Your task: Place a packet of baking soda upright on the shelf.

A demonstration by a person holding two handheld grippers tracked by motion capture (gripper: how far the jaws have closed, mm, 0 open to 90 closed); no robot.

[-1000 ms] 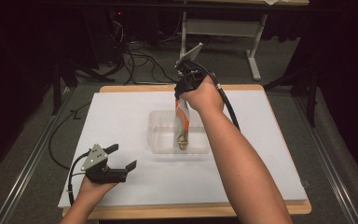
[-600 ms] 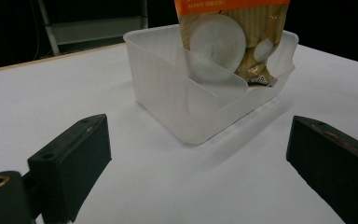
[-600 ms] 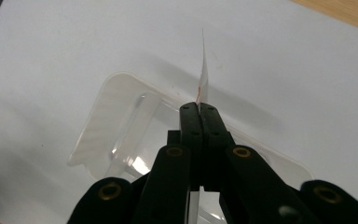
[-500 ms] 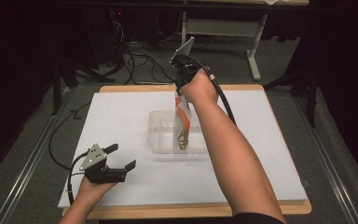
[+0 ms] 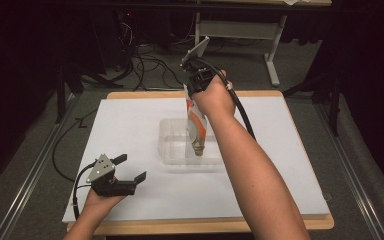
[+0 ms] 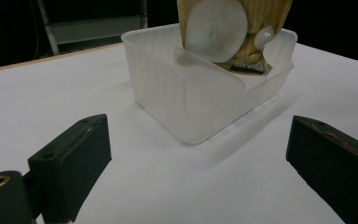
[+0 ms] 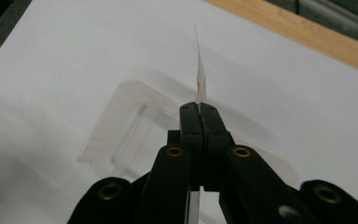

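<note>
Held high over the far middle of the table, the right gripper [image 5: 195, 95] has its jaws pressed together on the top edge of a snack pouch [image 5: 196, 127], which hangs straight down from it; in the right gripper view the thin edge of that pouch [image 7: 199, 81] sticks out just past the closed black tips. Beneath everything lies the wooden table [image 5: 280, 94], almost wholly covered by a white sheet [image 5: 130, 125]. On the sheet, near its middle, stands a clear plastic tub [image 5: 172, 147], and the lower end of the pouch dips inside its walls; whether it touches the bottom cannot be told. From the left gripper view the tub [image 6: 168, 88] looks frosted, with a notched rim, and the pouch [image 6: 223, 32] shows a pale round window on a tan, striped face. At the near left of the sheet, well apart from the tub, the left gripper [image 5: 132, 170] rests low in the person's hand with its jaws spread wide and nothing between them, pointed toward the tub. A black cable [image 5: 240, 107] trails from the right gripper along the forearm.
</note>
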